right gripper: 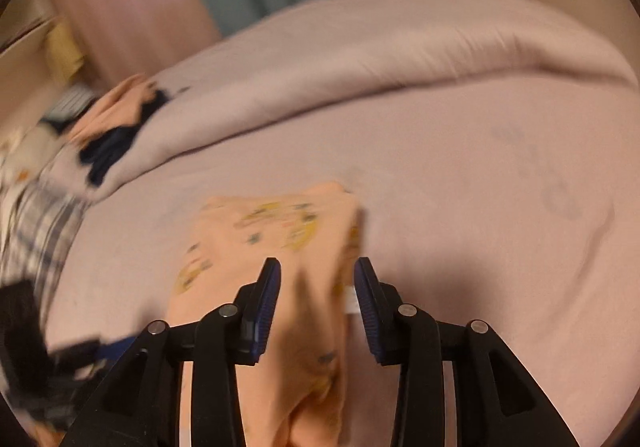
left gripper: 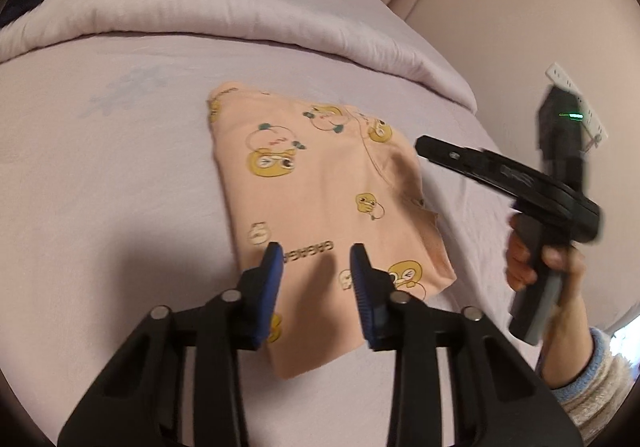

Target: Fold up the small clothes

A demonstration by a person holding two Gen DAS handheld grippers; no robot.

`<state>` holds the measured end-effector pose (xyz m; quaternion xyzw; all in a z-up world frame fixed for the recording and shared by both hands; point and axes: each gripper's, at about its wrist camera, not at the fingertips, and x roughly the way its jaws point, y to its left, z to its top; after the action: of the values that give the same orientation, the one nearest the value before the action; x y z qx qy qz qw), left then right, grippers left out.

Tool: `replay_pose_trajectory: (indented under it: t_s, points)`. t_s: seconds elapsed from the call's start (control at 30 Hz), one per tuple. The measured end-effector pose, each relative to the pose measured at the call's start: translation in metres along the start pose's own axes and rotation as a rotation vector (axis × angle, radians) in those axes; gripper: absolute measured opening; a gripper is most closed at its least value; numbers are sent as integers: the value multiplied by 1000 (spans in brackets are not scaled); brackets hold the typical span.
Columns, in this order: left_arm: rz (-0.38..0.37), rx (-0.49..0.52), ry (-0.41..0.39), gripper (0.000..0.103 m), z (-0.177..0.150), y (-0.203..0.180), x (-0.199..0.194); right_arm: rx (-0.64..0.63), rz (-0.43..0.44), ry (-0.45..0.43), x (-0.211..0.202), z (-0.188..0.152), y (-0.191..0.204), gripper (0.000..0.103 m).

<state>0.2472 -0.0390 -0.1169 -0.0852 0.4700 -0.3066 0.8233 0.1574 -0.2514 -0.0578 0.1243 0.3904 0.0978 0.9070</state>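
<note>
The bed (left gripper: 120,175) spreads flat under my work. The folded peach top (left gripper: 320,207) lies at its centre, tidy, so both tongs, left (left gripper: 316,259) at six o'clock, right (right gripper: 316,275), hang apart, gripping nothing.

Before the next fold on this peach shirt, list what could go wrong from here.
1. The peach shirt lies folded between both open tongs, left and right; a careless pinch could drag the top layer and undo the fold.
2. The sheet beneath is soft, so a low grab may catch it along with the shirt.
3. The right wrist view is blurred, so aiming at the shirt's edge may be off.
</note>
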Motion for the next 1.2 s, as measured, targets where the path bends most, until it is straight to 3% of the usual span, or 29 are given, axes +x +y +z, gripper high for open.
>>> replay_pose_trajectory:
  t_s: [0.2, 0.37, 1.2]
  points:
    - [96, 67, 18, 27, -1, -11, 23, -187, 23, 31, -4, -36, 21, 28]
    - [157, 116, 55, 27, -5, -12, 40, -255, -74, 103, 13, -62, 12, 28]
    - [188, 119, 88, 27, -12, -12, 41, -196, -63, 124, 6, -75, 3, 28]
